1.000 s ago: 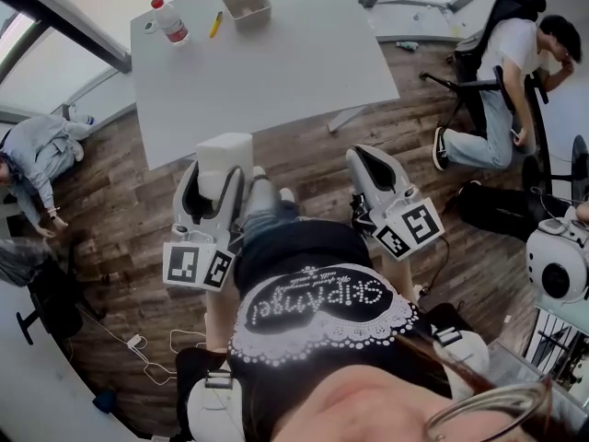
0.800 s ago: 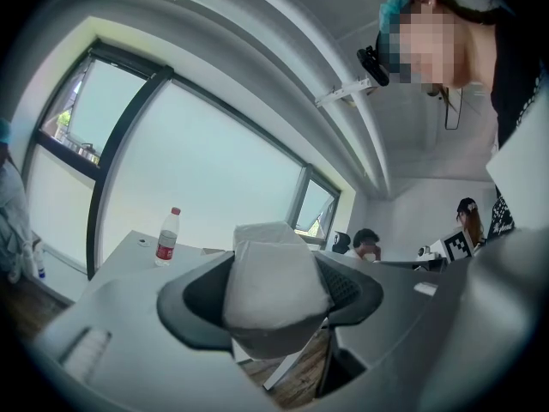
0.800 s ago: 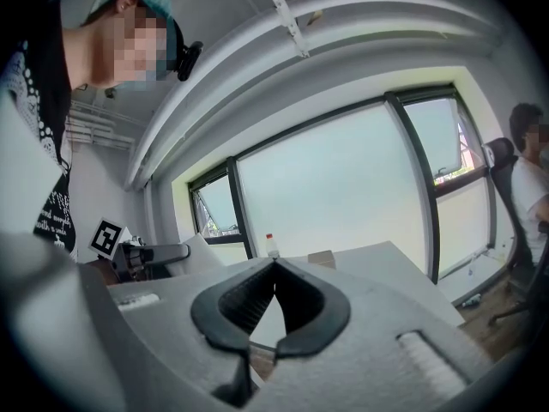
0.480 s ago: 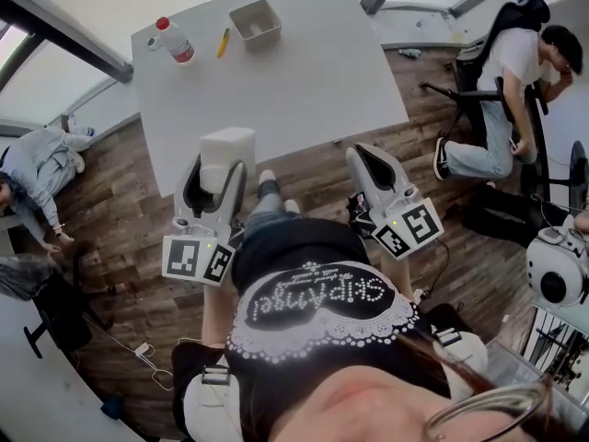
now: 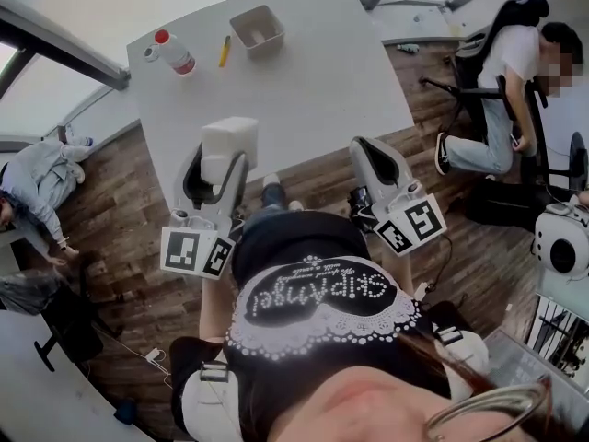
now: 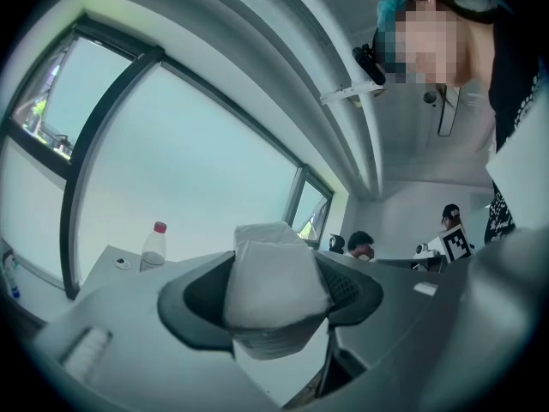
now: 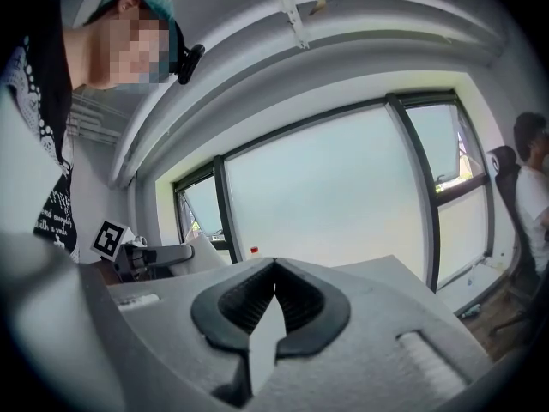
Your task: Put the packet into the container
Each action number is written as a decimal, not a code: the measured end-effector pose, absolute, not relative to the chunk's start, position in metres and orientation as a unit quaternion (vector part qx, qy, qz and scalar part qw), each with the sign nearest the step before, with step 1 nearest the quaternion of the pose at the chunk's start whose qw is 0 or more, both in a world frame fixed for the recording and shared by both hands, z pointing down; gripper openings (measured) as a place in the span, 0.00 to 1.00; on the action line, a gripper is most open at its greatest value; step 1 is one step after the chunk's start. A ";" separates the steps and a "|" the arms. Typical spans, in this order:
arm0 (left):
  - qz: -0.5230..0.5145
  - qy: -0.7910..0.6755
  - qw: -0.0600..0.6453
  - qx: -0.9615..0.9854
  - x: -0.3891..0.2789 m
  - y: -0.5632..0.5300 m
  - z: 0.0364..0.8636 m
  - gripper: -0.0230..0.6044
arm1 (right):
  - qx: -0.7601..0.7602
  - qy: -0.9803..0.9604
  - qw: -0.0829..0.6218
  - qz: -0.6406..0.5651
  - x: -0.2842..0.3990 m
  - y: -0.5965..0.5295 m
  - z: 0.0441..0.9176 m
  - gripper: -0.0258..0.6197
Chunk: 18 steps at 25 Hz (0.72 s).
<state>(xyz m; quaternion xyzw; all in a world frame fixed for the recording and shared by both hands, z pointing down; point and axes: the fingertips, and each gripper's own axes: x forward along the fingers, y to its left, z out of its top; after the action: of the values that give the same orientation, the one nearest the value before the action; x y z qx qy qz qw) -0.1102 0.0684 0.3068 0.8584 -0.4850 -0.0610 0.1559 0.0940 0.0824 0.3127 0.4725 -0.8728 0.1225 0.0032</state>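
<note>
- Overhead, in the head view, the left gripper (image 5: 224,168) pinches a white packet (image 5: 228,144) between its jaws, just above the near edge of the desk (image 5: 322,81), toward its near left corner; the right gripper (image 5: 366,147) hangs over the same near edge further right, jaws pressed together and empty; the beige container (image 5: 256,30) stands by the far edge, well apart from the packet; a yellow pen (image 5: 224,51) lies just left of it; a red-capped bottle (image 5: 175,53) lies at the far left corner; one person sits in a chair (image 5: 511,72) to the right of the desk and another sits on the floor (image 5: 37,168) to the left.
- Next, in the left gripper view, the dark pads (image 6: 202,294) press on both sides of the packet, which bulges out above and below them; the bottle shows beyond, to the left.
- Lastly, in the right gripper view, the ribbed fingertips (image 7: 238,303) meet at their tips with nothing between them; a window (image 7: 343,187) fills the background.
</note>
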 end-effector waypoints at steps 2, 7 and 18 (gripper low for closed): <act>-0.061 -0.484 0.155 0.859 -0.111 0.066 0.307 0.47 | 0.474 -0.872 0.003 0.123 0.093 0.080 0.313 0.04; -0.059 -0.477 0.156 0.863 -0.114 0.057 0.309 0.47 | 0.477 -0.870 0.005 0.126 0.091 0.072 0.314 0.04; -0.055 -0.458 0.154 0.874 -0.109 0.034 0.308 0.47 | 0.503 -0.855 0.004 0.128 0.100 0.057 0.317 0.04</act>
<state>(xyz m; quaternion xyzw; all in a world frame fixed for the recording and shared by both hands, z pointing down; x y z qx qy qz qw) -0.1089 0.0340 0.3081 0.8741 -0.4577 -0.0546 0.1536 0.0997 0.0570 0.3165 0.5026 -0.8550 0.1278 0.0042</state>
